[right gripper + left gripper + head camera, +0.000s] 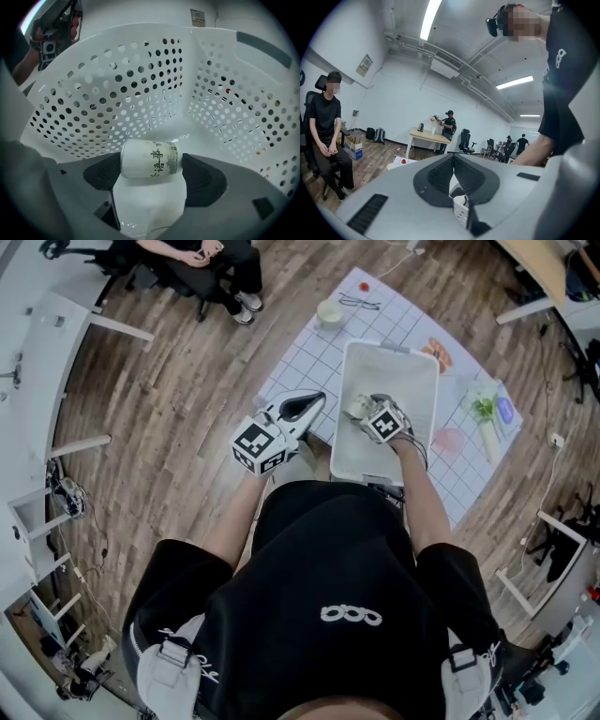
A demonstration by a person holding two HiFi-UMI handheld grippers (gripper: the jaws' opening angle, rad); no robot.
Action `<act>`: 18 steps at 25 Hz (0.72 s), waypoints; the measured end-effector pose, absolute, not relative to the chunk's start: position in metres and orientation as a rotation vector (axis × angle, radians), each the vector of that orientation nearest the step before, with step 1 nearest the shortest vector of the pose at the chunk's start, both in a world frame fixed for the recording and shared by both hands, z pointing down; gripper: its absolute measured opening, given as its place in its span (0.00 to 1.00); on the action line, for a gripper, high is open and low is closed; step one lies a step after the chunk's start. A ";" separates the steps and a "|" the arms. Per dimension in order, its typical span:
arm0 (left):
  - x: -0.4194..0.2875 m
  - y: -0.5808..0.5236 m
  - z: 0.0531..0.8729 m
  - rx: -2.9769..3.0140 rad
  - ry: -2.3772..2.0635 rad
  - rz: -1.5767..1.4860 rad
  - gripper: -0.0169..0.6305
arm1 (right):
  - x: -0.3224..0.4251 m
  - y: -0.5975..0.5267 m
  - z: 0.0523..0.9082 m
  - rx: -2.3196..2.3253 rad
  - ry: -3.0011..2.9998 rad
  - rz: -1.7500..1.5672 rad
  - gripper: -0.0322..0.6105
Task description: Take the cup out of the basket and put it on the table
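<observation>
A white cup (150, 159) with dark lettering lies on its side on the floor of the white perforated basket (140, 84). My right gripper (150, 177) reaches down into the basket and stands wide open, its dark pads (101, 174) flanking the cup's two ends without squeezing it. From the head view, the right gripper (364, 409) is inside the basket (427, 381), with the cup (353, 406) just beyond its cube. My left gripper (309, 407) hovers left of the basket, shut and empty. In its own view the left gripper (453, 174) points level across the room, jaws together.
The basket stands on a white grid mat (309, 362) over the wooden floor. On the mat lie a pale bowl (329, 312), glasses (359, 303), a pink item (448, 440) and greens (485, 409). A seated person (202, 263) is at the far left.
</observation>
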State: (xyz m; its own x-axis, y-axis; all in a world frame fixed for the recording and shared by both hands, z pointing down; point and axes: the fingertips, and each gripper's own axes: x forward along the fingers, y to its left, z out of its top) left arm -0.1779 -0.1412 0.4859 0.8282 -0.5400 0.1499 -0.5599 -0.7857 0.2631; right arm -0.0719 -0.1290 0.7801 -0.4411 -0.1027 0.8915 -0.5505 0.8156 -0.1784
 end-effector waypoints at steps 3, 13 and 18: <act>-0.175 -0.141 0.484 2.722 -0.829 0.096 0.04 | -0.073 -0.132 0.769 0.504 -2.003 0.543 0.67; -0.158 -0.146 0.472 2.775 -0.770 0.094 0.04 | -0.063 -0.146 0.659 0.740 -2.176 0.440 0.67; -0.140 -0.151 0.466 2.814 -0.706 0.089 0.04 | -0.045 -0.147 0.579 0.971 -2.309 0.360 0.67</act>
State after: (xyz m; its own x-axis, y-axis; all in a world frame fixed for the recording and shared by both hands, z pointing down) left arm -0.1397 -0.1511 0.4656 0.8814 -0.4579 0.1165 -0.4725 -0.8547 0.2150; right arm -0.0451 -0.1466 0.5787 -0.5510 -0.5552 0.6230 -0.7186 0.6952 -0.0160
